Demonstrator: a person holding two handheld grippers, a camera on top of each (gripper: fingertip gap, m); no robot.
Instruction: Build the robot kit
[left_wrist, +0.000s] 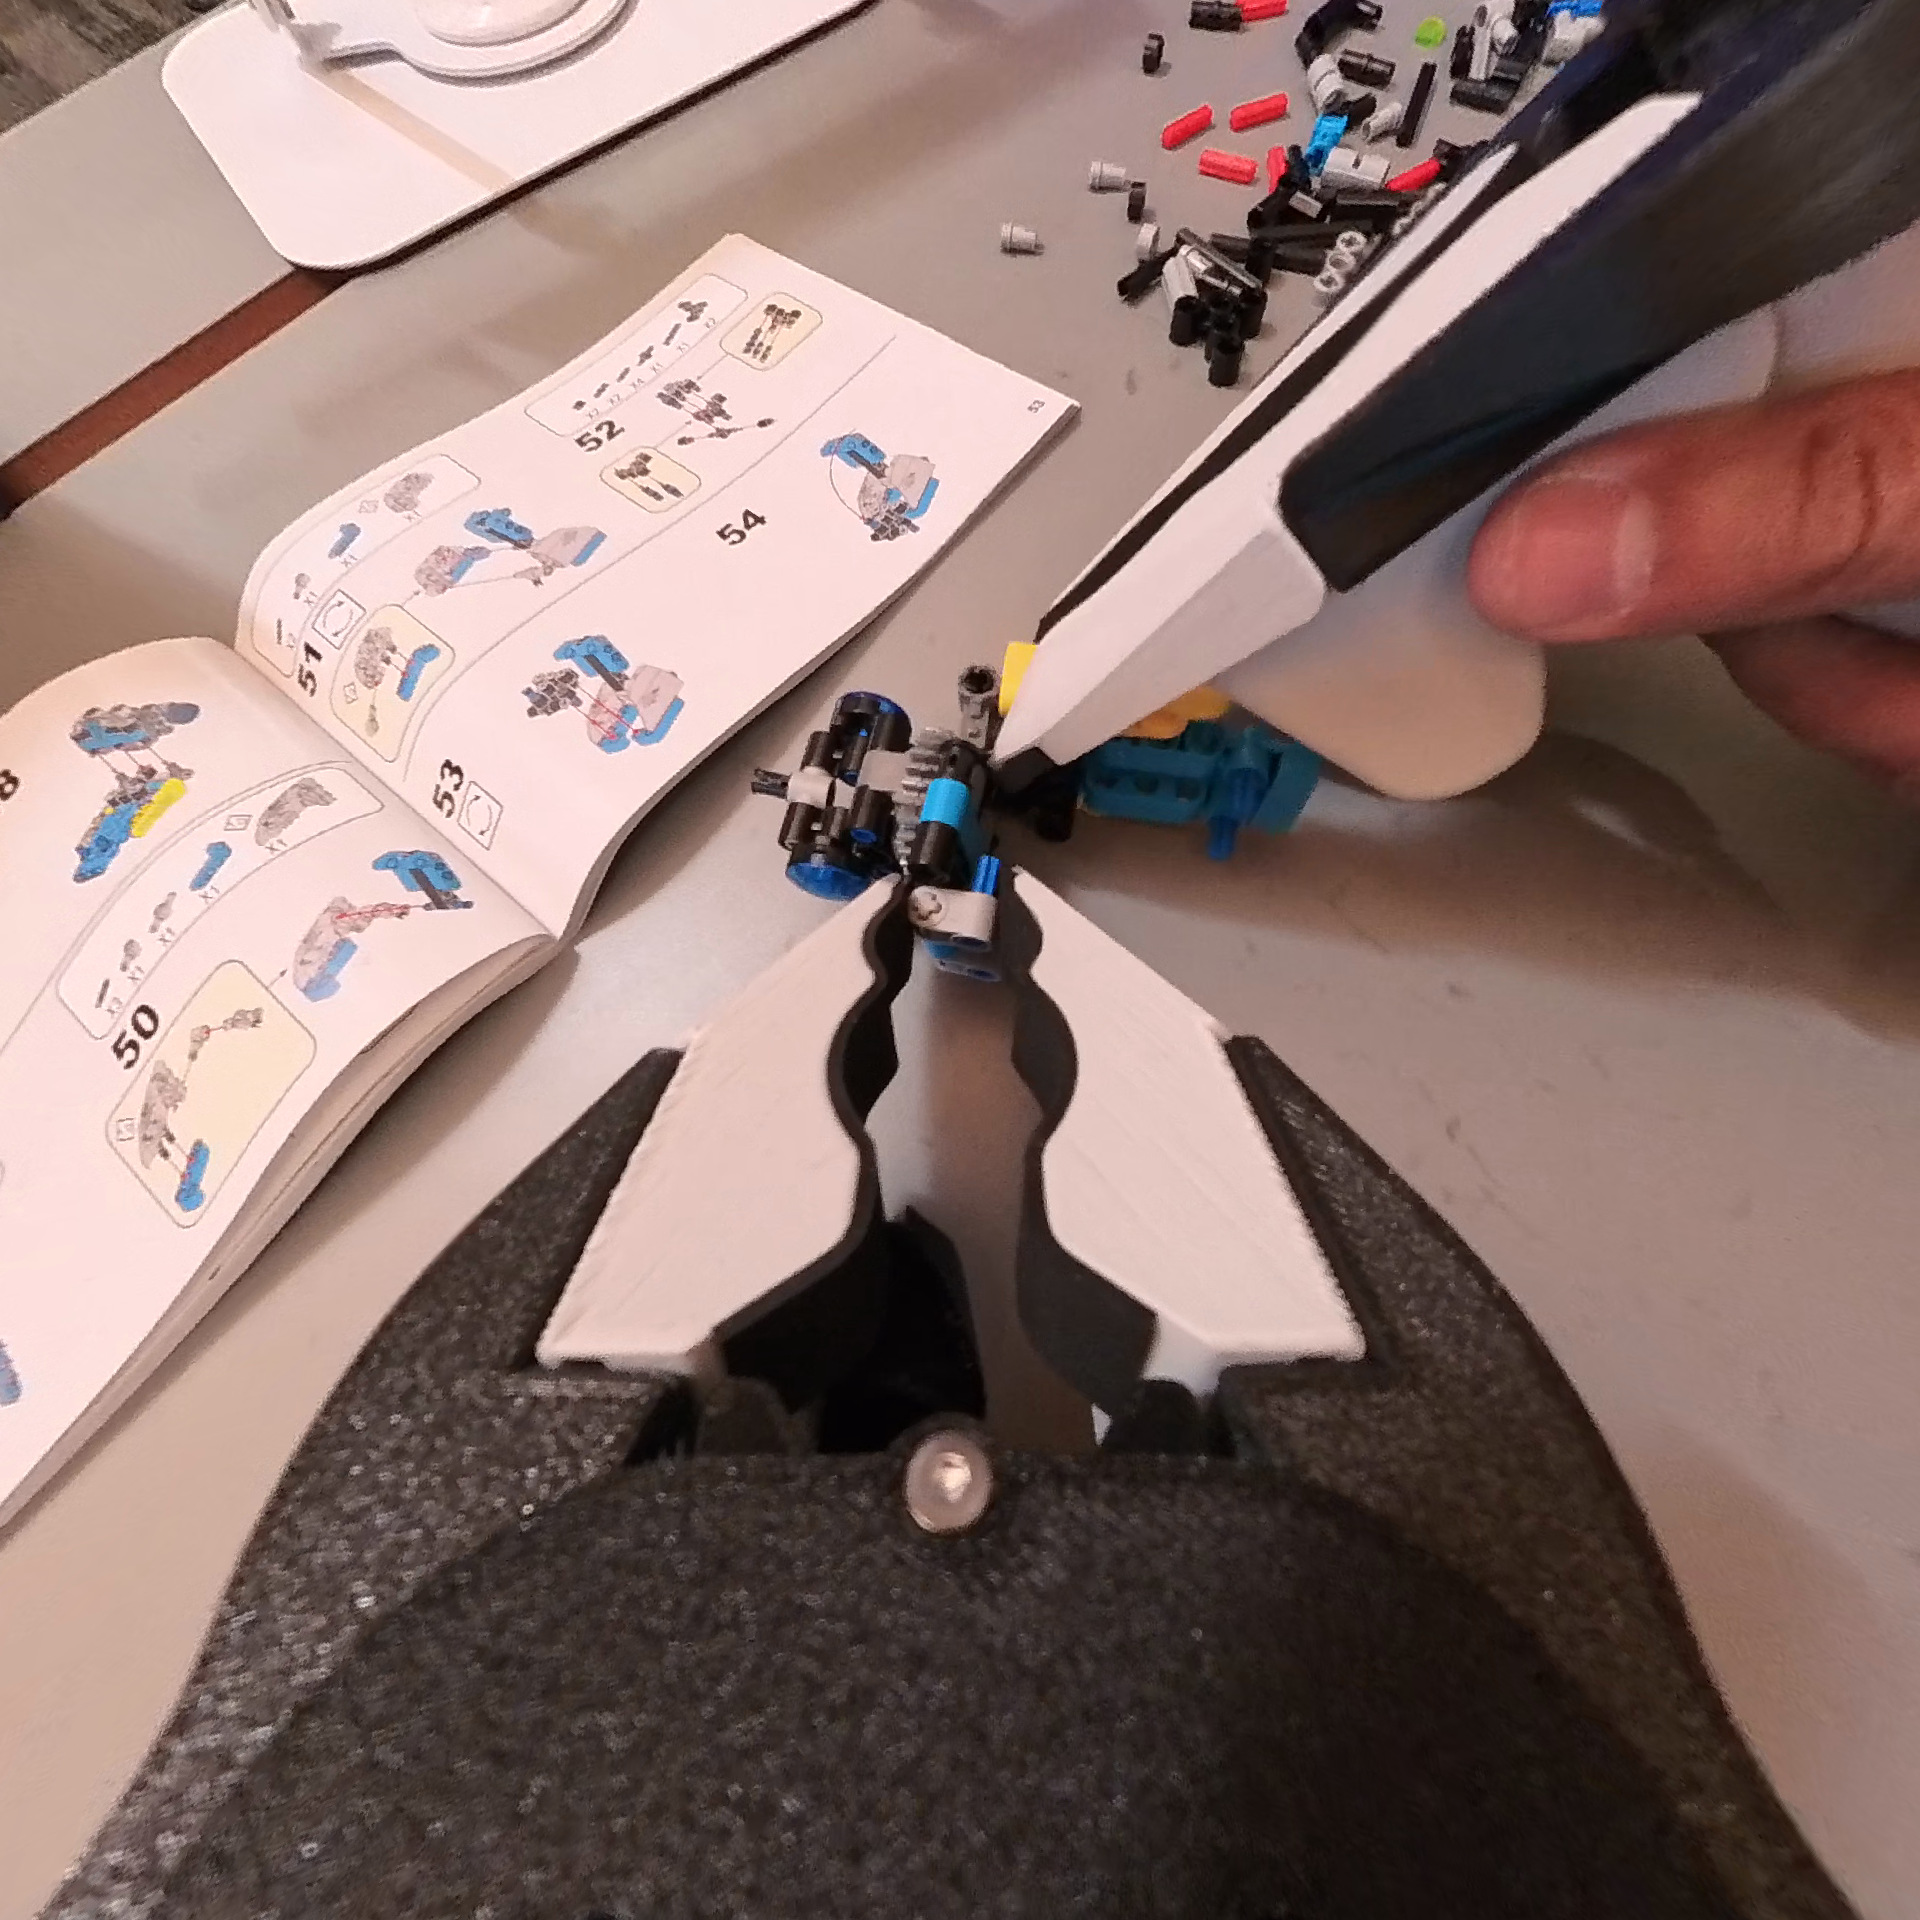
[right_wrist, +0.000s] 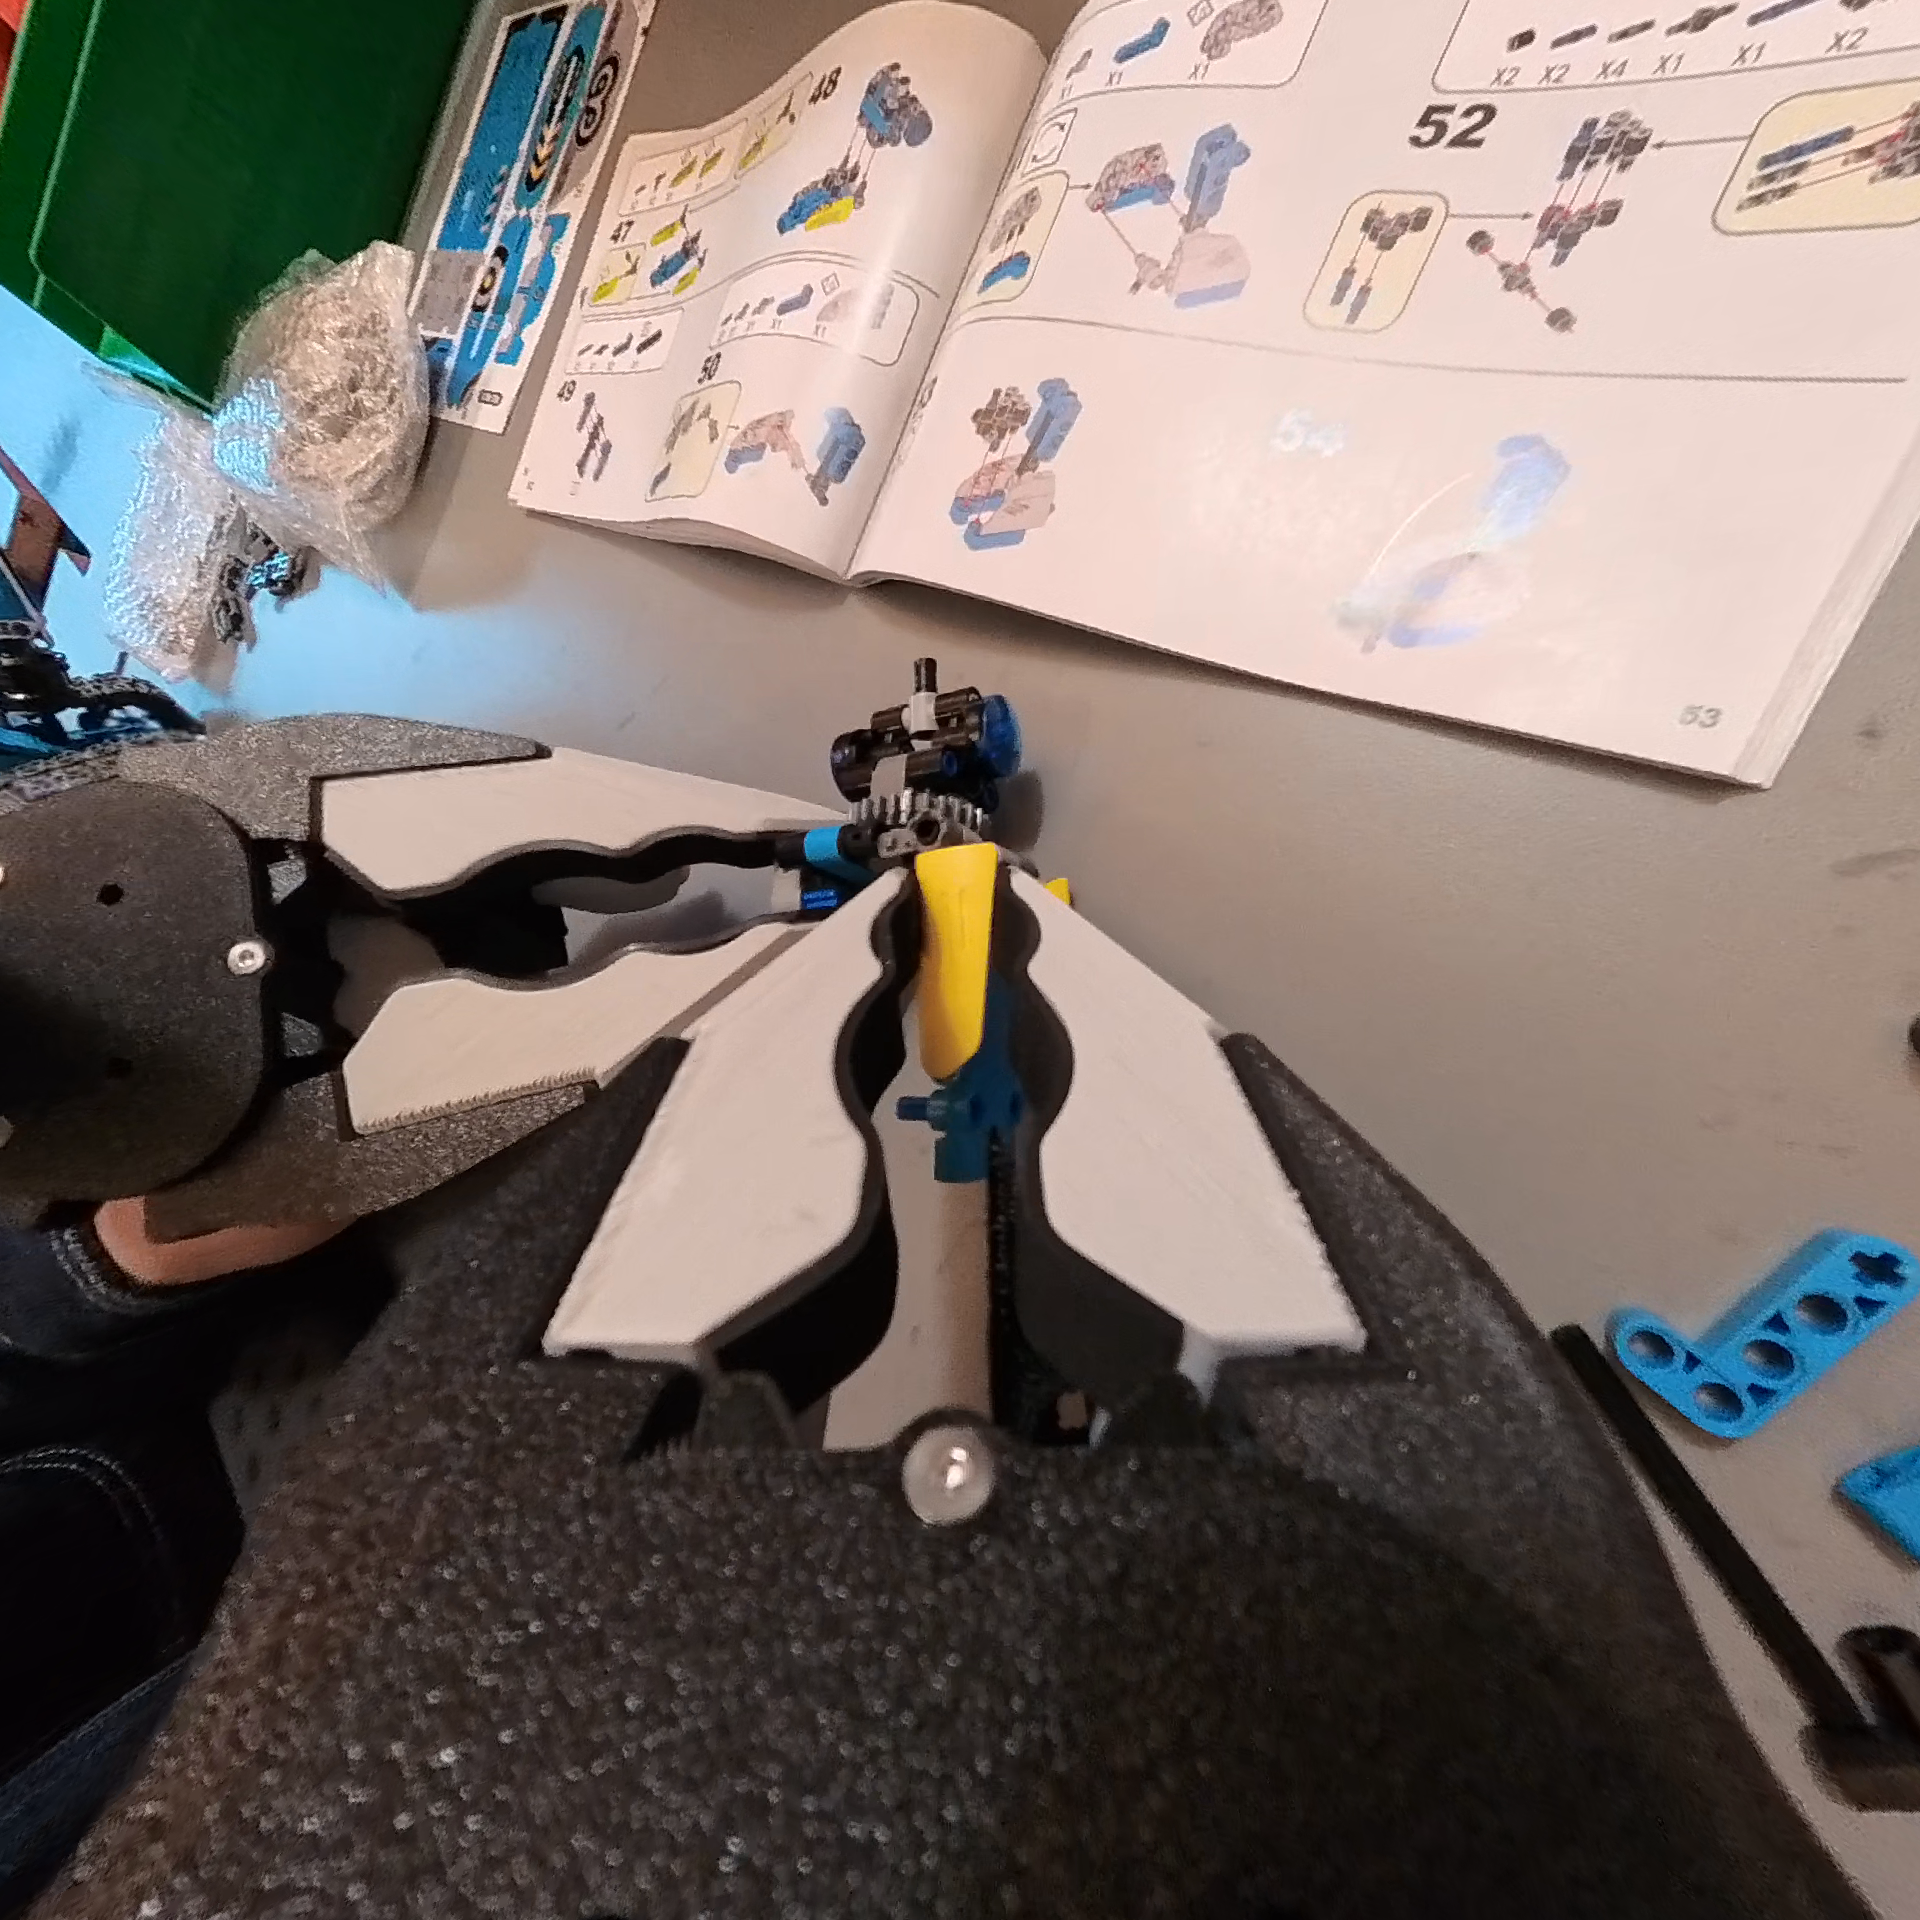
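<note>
Centrally, small black, blue and grey brick-built assembly (left_wrist: 894, 805) on grey table (left_wrist: 1351, 1039); left gripper (left_wrist: 956, 894) clenched on its near end, right gripper (right_wrist: 951, 883) grasping its yellow curved piece (right_wrist: 951, 956). Open instruction booklet (left_wrist: 520, 623) upper left.

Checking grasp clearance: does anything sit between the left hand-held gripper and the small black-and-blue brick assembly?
Nothing visible: the left hand-held gripper grips the near end of the brick assembly, one fingertip on either side.
</note>
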